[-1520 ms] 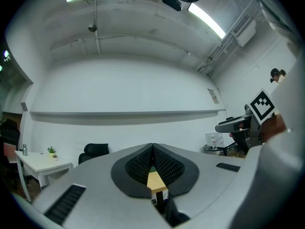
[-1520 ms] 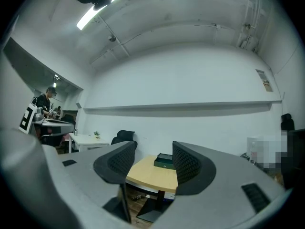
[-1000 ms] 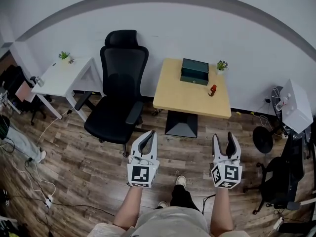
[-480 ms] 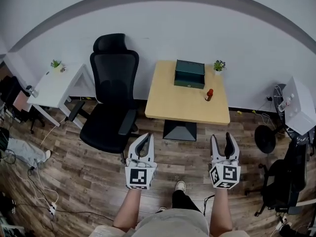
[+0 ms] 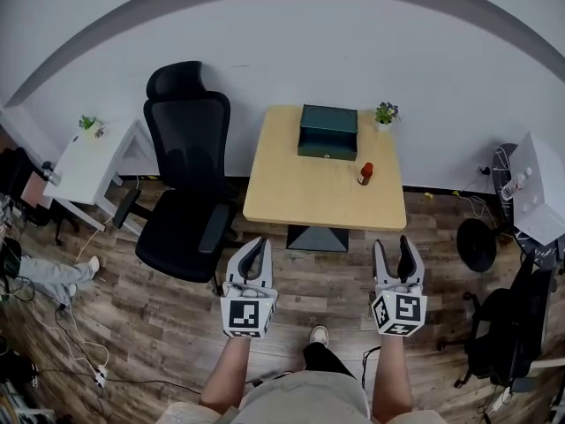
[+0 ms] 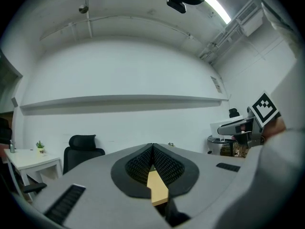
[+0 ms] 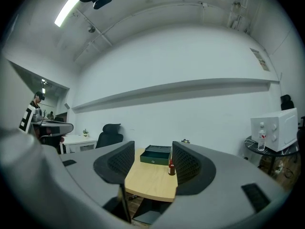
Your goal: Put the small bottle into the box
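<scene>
Person's shoe (image 5: pixel 318 334) at 6 o'clock in the head view, on the wood floor (image 5: pixel 159 307). Both forearms reach to 12.

Left gripper (image 5: pixel 259 247) at about 7 o'clock of the frame, over the floor. Jaws pressed together, tips meeting, nothing between them. The left gripper view confirms it: only a thin sliver of tabletop shows below the meeting pads.

Right gripper (image 5: pixel 394 249) at about 5 o'clock, level with the left one, well apart from it. Jaws spread, nothing gripped. In the right gripper view the table, box and bottle show through the gap, far off.

Both grippers are short of the wooden table (image 5: pixel 300 203), which stands at 12 o'clock from them on a dark pedestal base.

Small bottle (image 5: pixel 365 173): red with a dark cap, upright on the tabletop toward the table's 1 o'clock side. It is near the box but apart from it, at the box's 4 o'clock. It is outside the box and well apart from both grippers.

Box (image 5: pixel 328 132): dark green, at the table's 12 o'clock edge. In the right gripper view it looks open, lid tilted back.

Small potted plant (image 5: pixel 384 113) at the table's 1 o'clock corner, just beside the box.

Black office chair (image 5: pixel 181 193) at the table's 9 o'clock. White side table (image 5: pixel 84 153) farther toward 9, with a small plant (image 5: pixel 88 124) on it. White boxy appliance (image 5: pixel 538 188) at 3 o'clock. White wall (image 5: pixel 282 51) behind everything.
</scene>
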Demonstrator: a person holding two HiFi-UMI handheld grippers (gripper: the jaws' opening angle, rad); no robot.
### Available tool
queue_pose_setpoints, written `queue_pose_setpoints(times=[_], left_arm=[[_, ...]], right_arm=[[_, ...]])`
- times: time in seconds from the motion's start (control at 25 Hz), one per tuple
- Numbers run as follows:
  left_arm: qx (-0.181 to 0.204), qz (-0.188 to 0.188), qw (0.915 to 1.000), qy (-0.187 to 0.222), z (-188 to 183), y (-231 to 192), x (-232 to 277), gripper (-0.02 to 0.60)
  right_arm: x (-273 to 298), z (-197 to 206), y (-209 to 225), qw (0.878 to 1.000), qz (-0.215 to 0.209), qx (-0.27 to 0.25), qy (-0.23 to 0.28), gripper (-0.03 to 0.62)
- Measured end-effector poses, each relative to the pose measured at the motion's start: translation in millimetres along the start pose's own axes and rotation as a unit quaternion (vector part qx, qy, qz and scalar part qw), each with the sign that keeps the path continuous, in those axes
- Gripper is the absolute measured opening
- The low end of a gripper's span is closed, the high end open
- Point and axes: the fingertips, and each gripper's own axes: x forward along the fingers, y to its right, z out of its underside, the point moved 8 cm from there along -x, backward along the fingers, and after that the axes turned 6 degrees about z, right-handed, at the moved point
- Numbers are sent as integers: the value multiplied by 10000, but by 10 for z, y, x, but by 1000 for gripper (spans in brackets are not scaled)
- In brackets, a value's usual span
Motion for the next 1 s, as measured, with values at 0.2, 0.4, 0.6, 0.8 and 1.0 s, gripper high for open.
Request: queue_pose_setpoints(times=[0.2, 0.4, 0.6, 0.8, 1.0], left_arm=[[20, 58, 10000, 37, -86, 66, 376, 8], [31, 62, 9999, 97, -146, 121, 750, 8], [72, 94, 9998, 131, -191, 197, 1086, 8], [106, 74, 9998, 178, -207, 239, 1323, 8], [120, 117, 9997, 190, -199, 240, 1495, 8]], right_arm=[[285, -23, 214, 10000, 6, 80, 6, 247], [545, -62, 468, 9999, 28, 114, 38, 248], [775, -81, 715, 9998, 58, 174, 82, 248], [965, -84, 840, 9998, 26, 165, 98, 247], [1098, -103, 900, 9998, 11, 173, 139, 247]])
